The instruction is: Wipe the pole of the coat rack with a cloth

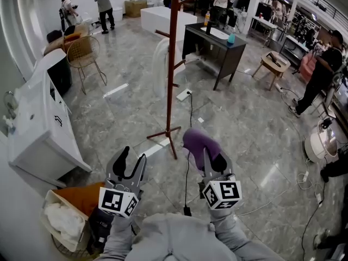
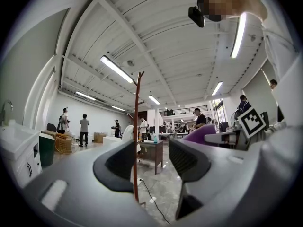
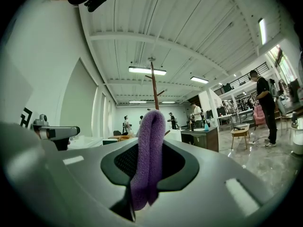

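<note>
A tall reddish-brown coat rack pole (image 1: 172,64) stands upright on splayed feet on the marble floor, ahead of both grippers. My right gripper (image 1: 210,157) is shut on a folded purple cloth (image 1: 199,142), which bulges out above its jaws; the cloth (image 3: 148,150) hangs pinched between the pads in the right gripper view, with the pole (image 3: 154,92) rising behind it. My left gripper (image 1: 129,163) is open and holds nothing. Between its jaws in the left gripper view the pole (image 2: 137,141) shows some way off.
A white cabinet (image 1: 38,129) stands at the left, and a basket (image 1: 62,216) with cloths sits by my left side. A dark desk (image 1: 215,45) and a wicker chair (image 1: 84,56) are behind the rack. Cables (image 1: 190,107) trail on the floor. Several people stand around the room.
</note>
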`<state>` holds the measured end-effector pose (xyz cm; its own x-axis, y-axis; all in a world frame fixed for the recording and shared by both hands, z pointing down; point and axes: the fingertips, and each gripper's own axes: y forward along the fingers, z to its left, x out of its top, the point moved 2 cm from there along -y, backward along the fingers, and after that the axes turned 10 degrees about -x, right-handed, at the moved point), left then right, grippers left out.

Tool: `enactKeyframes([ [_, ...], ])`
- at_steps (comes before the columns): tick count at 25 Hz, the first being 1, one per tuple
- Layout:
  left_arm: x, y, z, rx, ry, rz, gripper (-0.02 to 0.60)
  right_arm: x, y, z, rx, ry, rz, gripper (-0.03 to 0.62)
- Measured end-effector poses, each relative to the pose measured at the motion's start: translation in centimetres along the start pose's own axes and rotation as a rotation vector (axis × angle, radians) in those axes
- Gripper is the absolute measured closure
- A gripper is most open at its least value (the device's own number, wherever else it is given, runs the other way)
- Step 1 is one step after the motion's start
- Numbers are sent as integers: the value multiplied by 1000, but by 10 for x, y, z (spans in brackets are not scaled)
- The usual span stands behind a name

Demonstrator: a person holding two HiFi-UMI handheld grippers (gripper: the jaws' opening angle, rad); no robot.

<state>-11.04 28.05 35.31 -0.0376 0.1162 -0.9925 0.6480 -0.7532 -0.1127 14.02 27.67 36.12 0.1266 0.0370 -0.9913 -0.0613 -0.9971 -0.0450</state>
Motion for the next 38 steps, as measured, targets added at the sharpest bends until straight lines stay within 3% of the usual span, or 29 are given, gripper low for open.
enactKeyframes([
  [16,-10,45,-11,33,17,22,345,-10,35,-41,39,28,18,514],
  [21,-5,70,10,26,32,4,345,-13,58,-44,28,30,20,514],
  [28,-23,121,52,-23,-5,-11,345,-13,115,-44,-4,11,13,514],
  [38,-37,185,153,-84,-11,-4,345,-15,220,-24,-81,-2,-1,514],
])
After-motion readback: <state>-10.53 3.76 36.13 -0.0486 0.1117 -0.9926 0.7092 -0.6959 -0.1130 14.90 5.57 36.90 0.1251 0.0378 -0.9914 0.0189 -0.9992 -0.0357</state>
